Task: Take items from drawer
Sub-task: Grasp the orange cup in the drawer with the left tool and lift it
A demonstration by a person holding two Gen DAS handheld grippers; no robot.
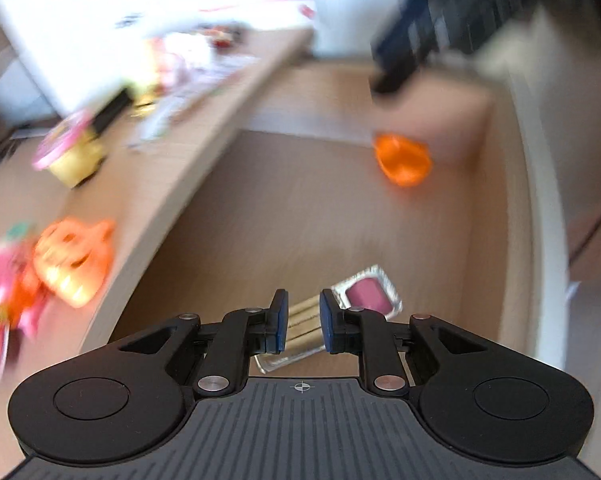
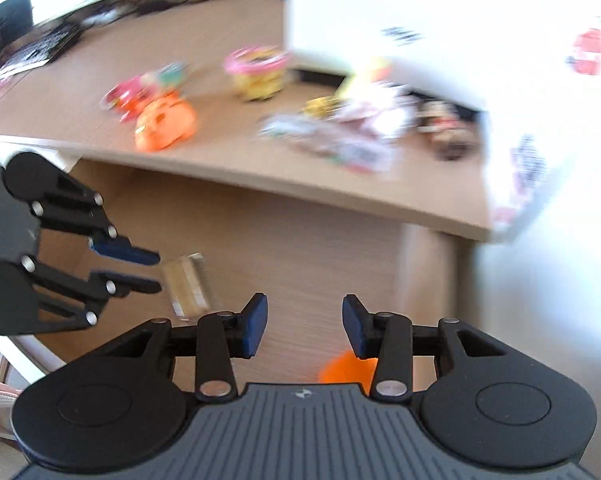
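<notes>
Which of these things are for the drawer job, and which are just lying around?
For the job:
- drawer
- stick packet
- pink packet
- orange cup

Just lying about, on the desk:
- pumpkin
- yellow tub
- wrappers
- white box
- keyboard

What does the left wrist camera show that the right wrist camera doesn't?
Only the left wrist view shows the pink packet on the drawer floor. Only the right wrist view shows the keyboard, the monitor and the left gripper from the side. Both show the stick pack in the drawer, the orange cup and the pumpkin toy on the desk.
</notes>
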